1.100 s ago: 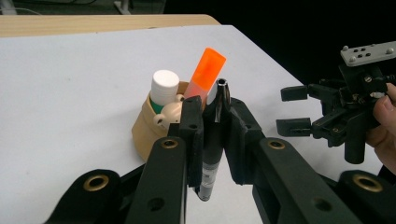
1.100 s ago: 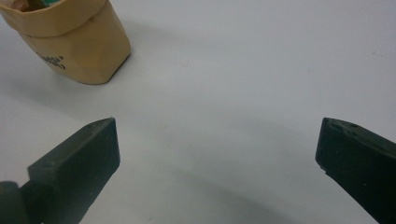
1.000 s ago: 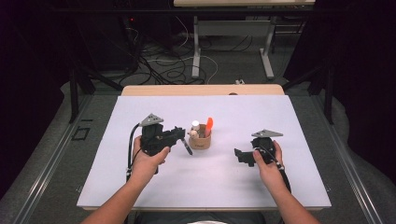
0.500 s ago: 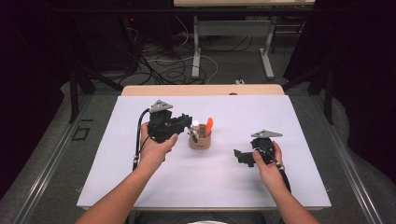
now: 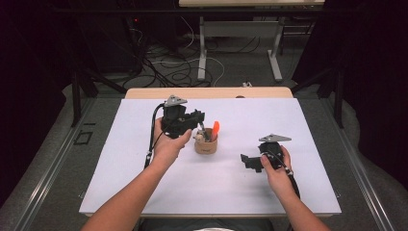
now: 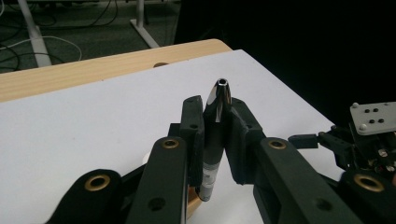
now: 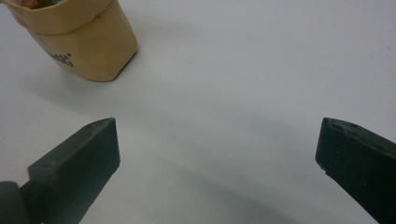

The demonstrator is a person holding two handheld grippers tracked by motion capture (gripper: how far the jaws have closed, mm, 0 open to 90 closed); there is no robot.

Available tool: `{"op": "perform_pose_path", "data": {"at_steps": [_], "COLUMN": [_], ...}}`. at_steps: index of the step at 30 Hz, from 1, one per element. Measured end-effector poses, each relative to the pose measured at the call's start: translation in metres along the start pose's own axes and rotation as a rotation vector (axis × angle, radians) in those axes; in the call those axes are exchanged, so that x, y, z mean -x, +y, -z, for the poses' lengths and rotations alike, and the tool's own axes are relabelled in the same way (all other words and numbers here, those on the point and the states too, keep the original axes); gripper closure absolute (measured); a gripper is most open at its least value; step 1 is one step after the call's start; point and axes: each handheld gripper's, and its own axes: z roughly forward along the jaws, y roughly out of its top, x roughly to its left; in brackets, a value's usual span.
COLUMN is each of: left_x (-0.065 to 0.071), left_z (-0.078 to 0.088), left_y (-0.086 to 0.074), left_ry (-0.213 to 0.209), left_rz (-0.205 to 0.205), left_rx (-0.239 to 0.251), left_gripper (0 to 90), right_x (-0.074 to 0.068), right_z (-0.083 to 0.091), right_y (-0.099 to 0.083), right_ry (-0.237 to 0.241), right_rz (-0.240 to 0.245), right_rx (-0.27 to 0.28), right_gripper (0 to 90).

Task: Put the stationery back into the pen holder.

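A tan cup [image 5: 205, 146] stands mid-table with an orange-tipped thing [image 5: 215, 129] and other sticks poking out of it. My left gripper [image 5: 199, 117] hangs just above and left of the cup, shut on a black and silver pen [image 5: 205, 133]. In the left gripper view the pen [image 6: 213, 156] runs upright between the pads of my left gripper [image 6: 216, 106], its silver end past the fingertips. My right gripper [image 5: 246, 162] rests on the white table to the right of the cup, open, with nothing between its jaws. The right gripper view has the cup [image 7: 79, 42] at upper left, beyond my right gripper [image 7: 217, 135].
The white table top [image 5: 120, 159] has bare room on both sides. A wooden strip [image 5: 207, 92] runs along its far edge. Beyond it lie cables and table legs on a dark floor. The right gripper [image 6: 369, 135] also shows at the edge of the left gripper view.
My left gripper has risen and moved away from the front edge, a little rightward, with the pen in it. The right gripper and the cup have stayed put.
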Motion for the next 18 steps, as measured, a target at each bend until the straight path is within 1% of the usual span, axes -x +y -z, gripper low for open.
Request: {"op": "perform_pose_path", "data": {"at_steps": [8,18], "left_x": [0.0,0.001], "left_z": [-0.012,-0.03], "left_y": [0.002,0.001], "left_ry": [0.029,0.056], "left_rz": [-0.006,-0.025], "left_rx": [-0.012,-0.057], "left_gripper": [78.8,78.8], "right_x": [-0.001,0.0], "right_z": [0.0,0.0], "right_y": [0.0,0.0], "right_ry": [0.006,0.01], "right_rz": [-0.005,-0.006], "right_rx": [-0.002,-0.001], "right_gripper": [0.0,0.0]}}
